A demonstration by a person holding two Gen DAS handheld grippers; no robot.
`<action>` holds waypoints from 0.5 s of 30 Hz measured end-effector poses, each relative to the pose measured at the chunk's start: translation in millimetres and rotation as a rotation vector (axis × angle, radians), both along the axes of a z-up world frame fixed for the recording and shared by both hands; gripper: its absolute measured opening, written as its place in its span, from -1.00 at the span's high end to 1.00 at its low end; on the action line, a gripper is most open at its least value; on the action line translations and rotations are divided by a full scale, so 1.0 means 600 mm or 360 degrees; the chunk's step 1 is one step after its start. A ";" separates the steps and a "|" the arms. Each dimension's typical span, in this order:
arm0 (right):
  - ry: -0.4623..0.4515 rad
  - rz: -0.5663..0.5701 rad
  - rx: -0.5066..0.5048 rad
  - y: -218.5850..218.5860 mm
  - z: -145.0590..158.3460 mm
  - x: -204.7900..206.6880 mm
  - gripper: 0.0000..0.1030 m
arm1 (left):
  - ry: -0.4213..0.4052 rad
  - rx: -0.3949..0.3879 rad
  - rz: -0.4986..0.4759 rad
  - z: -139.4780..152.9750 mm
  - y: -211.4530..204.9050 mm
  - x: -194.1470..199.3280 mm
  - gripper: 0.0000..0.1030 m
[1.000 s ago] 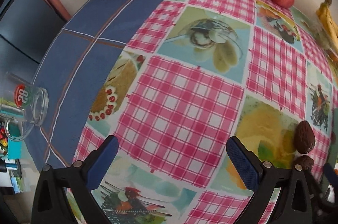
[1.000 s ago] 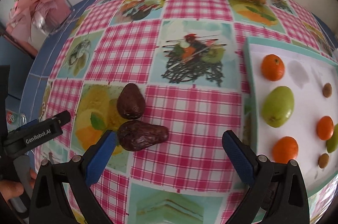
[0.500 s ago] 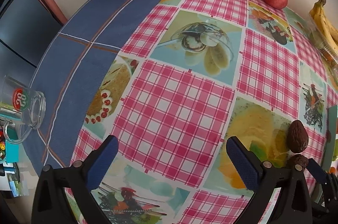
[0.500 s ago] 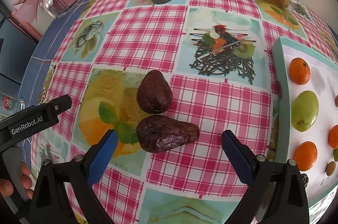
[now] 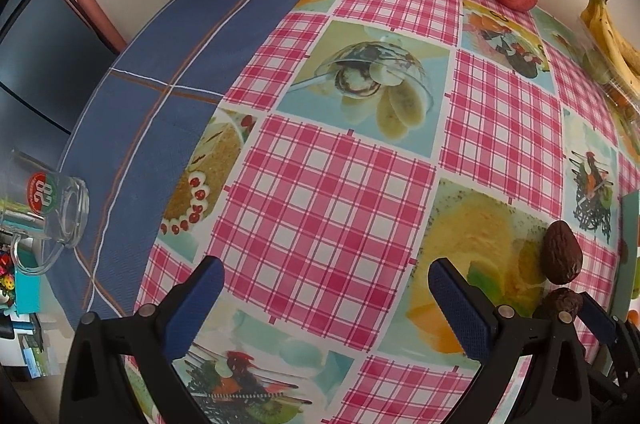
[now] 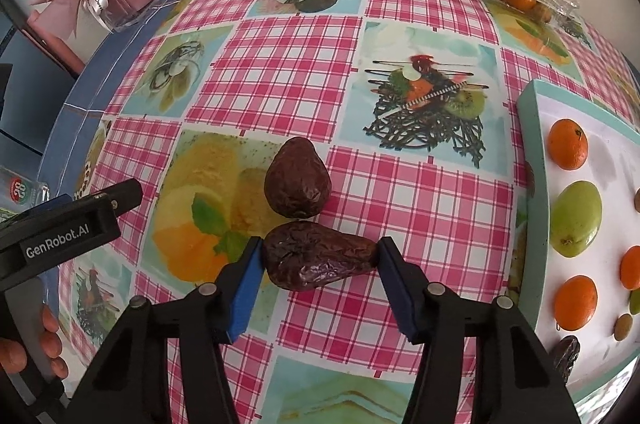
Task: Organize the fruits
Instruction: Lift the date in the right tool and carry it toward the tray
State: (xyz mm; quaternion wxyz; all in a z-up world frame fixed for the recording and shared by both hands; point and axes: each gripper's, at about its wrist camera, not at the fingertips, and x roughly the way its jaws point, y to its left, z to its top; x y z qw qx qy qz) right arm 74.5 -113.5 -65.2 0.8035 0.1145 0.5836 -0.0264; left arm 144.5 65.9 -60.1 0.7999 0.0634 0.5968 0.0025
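Between the closing right tongs (image 6: 320,256) lies a wrinkled dark-brown avocado (image 6: 320,258), pads at both ends; left tongs (image 5: 326,298) gape wide, empty, over the bench (image 5: 328,192).

We see that the right hand-held gripper (image 6: 320,256) has come forward over the worktop, and its jaws, wide apart a second ago, are closing. The lying avocado (image 6: 318,256), earlier ahead of the left finger, is now between the blue pads (image 6: 246,284), which seem to reach both its ends. In the right wrist view, the upright avocado (image 6: 298,178) moved from 10 o'clock to the centre.
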 end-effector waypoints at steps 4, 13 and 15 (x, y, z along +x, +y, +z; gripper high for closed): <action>0.0002 0.0009 0.0011 0.001 0.001 -0.002 -0.14 | -0.0008 -0.0006 -0.0004 0.004 -0.004 -0.003 -1.00; -0.0014 -0.0053 -0.0038 -0.026 0.026 -0.015 -0.14 | -0.0055 -0.0059 0.0023 0.013 -0.022 -0.012 -1.00; -0.0022 -0.0085 -0.0052 -0.040 0.034 -0.020 -0.14 | -0.0064 -0.0062 0.0007 0.017 -0.032 -0.014 -1.00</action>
